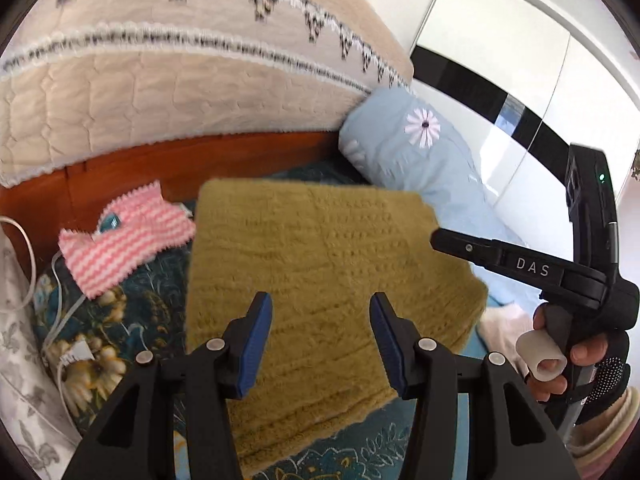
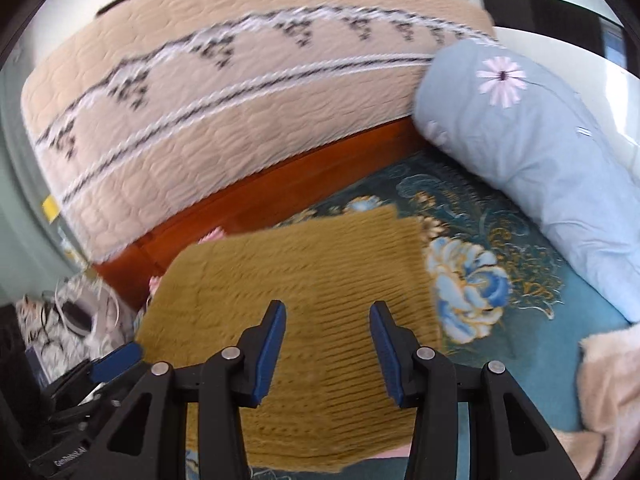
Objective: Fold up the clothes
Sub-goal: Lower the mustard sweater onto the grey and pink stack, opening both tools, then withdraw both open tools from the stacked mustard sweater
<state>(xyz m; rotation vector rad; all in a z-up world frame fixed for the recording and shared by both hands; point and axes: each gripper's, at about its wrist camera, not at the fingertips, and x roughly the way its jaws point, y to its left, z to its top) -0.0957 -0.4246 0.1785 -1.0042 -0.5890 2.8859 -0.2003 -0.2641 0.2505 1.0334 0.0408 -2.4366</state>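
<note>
Folded olive knit [image 1: 320, 280] flat on bed [image 2: 560, 360]; left hand-held gripper [image 1: 320, 344] and right hand-held gripper [image 2: 328, 352] both apart, empty; pink striped knit [image 1: 124, 232] unfolded.

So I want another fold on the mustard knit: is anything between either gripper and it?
Nothing visible. The left gripper and right gripper both stand open right over the knit, with only air between. The pink striped cloth lies off to its left and the blue pillow behind it.
</note>
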